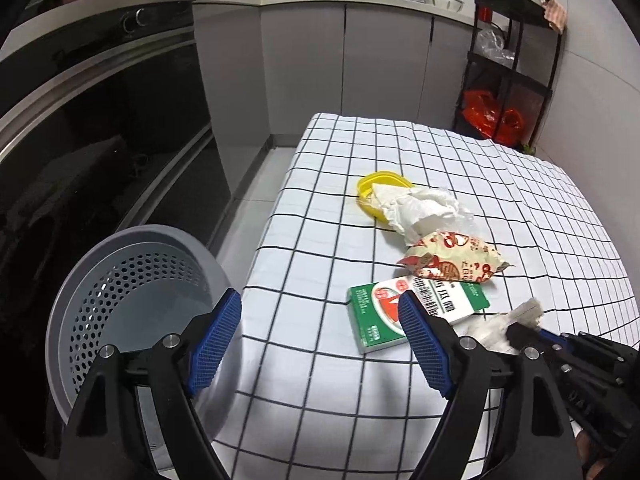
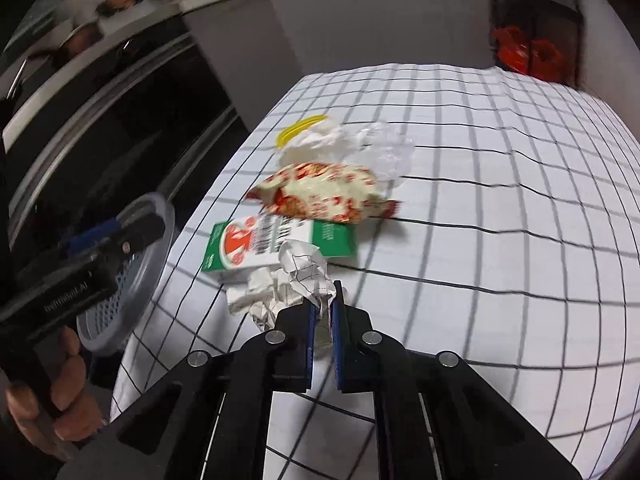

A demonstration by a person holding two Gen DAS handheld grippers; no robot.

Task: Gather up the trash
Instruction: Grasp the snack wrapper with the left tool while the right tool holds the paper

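Trash lies on a checked tablecloth [image 1: 320, 200]: a crumpled paper [image 2: 288, 280] nearest, then a green carton [image 2: 276, 246], a snack wrapper [image 2: 320, 192] and tissue. The right gripper [image 2: 321, 312] pinches the crumpled paper; the left gripper [image 1: 320, 336] hangs wide open by a grey basket [image 1: 120, 280]. Pickup looks underway; next, likely, a lift leftward over the basket's rim

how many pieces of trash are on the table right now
5. Yellow lid farthest; white tissue partly over it; snack packet just nearer; green-and-white box nearer still; crumpled paper pinched by the right gripper. Tissue may hide more.
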